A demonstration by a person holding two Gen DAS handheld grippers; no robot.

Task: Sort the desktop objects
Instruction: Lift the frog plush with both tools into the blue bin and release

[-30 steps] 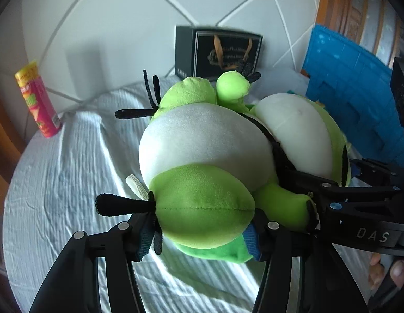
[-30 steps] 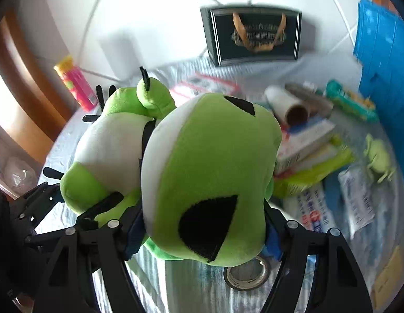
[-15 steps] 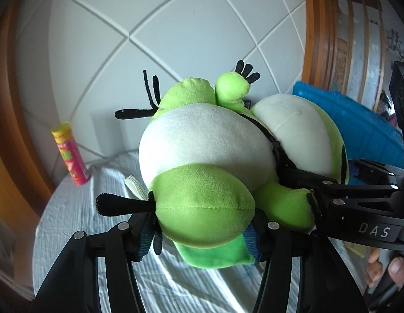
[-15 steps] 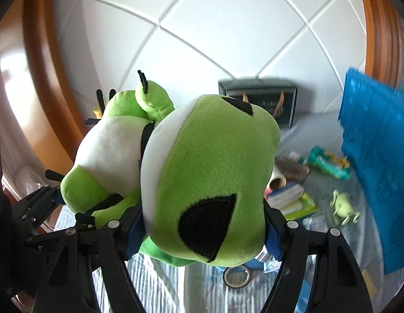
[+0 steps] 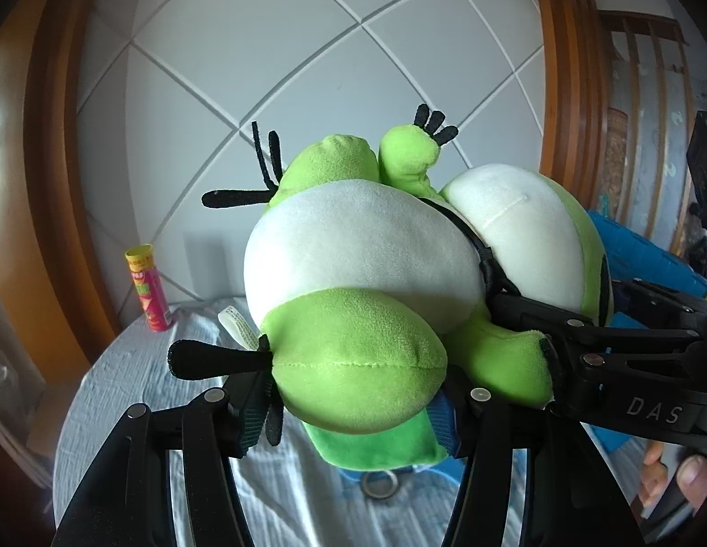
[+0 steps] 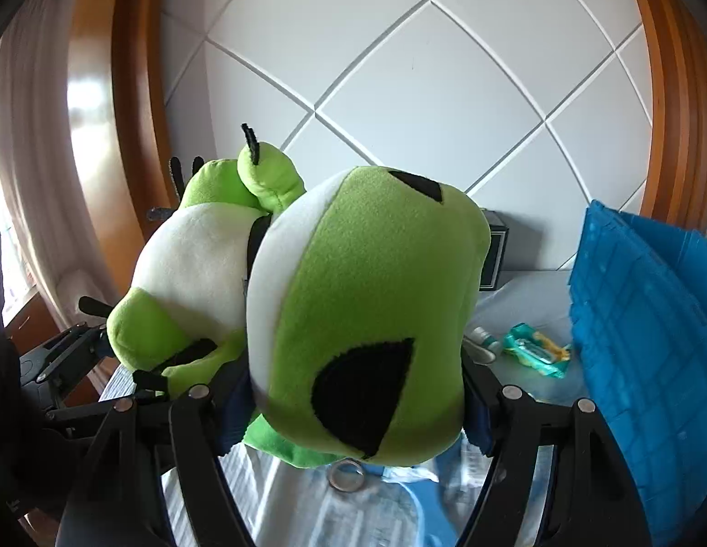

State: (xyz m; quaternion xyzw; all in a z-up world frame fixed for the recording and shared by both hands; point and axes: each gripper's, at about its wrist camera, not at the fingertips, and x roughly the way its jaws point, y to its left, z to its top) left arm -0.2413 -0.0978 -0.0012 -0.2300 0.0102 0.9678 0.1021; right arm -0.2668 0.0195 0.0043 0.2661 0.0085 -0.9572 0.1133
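**Plush frog held aloft by both tools**

The left tool (image 5: pixel 353 415) is clamped on a green leg of the plush frog (image 5: pixel 367 250), its blue pads pressed into the fabric. The right tool (image 6: pixel 353 410) is closed to the width of the frog's head and grips it. The toy is held clear of the table (image 5: pixel 139 392), above a tape roll (image 6: pixel 347 476). Farther back a chip can (image 5: pixel 149 289), a wipes packet (image 6: pixel 536 351) and a dark box (image 6: pixel 494 250) are seen, and a blue crate (image 6: pixel 641 342) at right.
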